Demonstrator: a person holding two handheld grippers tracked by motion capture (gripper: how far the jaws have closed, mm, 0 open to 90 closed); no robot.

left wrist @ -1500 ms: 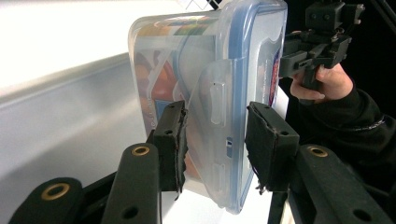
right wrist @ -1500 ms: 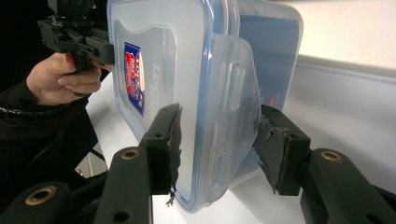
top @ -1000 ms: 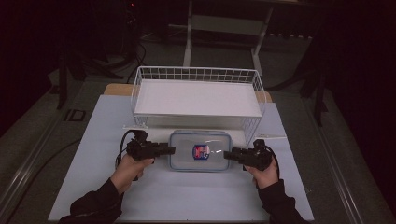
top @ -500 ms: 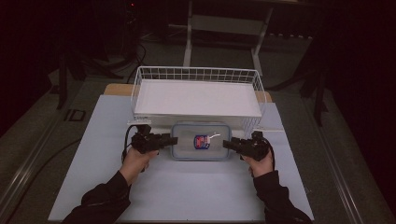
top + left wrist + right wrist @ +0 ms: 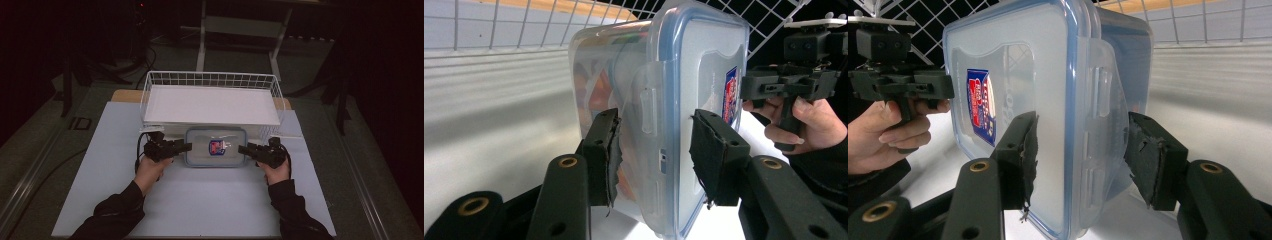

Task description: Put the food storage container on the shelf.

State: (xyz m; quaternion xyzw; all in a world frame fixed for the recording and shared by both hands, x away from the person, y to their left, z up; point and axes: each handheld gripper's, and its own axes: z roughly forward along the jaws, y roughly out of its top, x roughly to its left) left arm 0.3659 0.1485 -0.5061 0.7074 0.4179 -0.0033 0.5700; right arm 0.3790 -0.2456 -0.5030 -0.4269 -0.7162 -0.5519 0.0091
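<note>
A clear plastic food container point(image 5: 231, 152) with a blue-rimmed lid and a red and blue label lies flat just in front of a white wire basket point(image 5: 210, 75). My left gripper point(image 5: 187, 146) holds its left end and my right gripper point(image 5: 242, 148) its right end. In the left gripper view the container point(image 5: 694, 75) stands between the two black pads of my left gripper point(image 5: 654, 155), one on the lid and one on the underside. The right gripper view shows the same grip by my right gripper point(image 5: 1080, 155) on the container point(image 5: 1018, 65).
The basket has a white liner and stands at the back of a white mat point(image 5: 210, 205) that covers the table. Its front wire wall is right behind the container. Dark floor and stand legs surround the table.
Both grippers have carried the container away from the person, up to the front wall of the basket.
</note>
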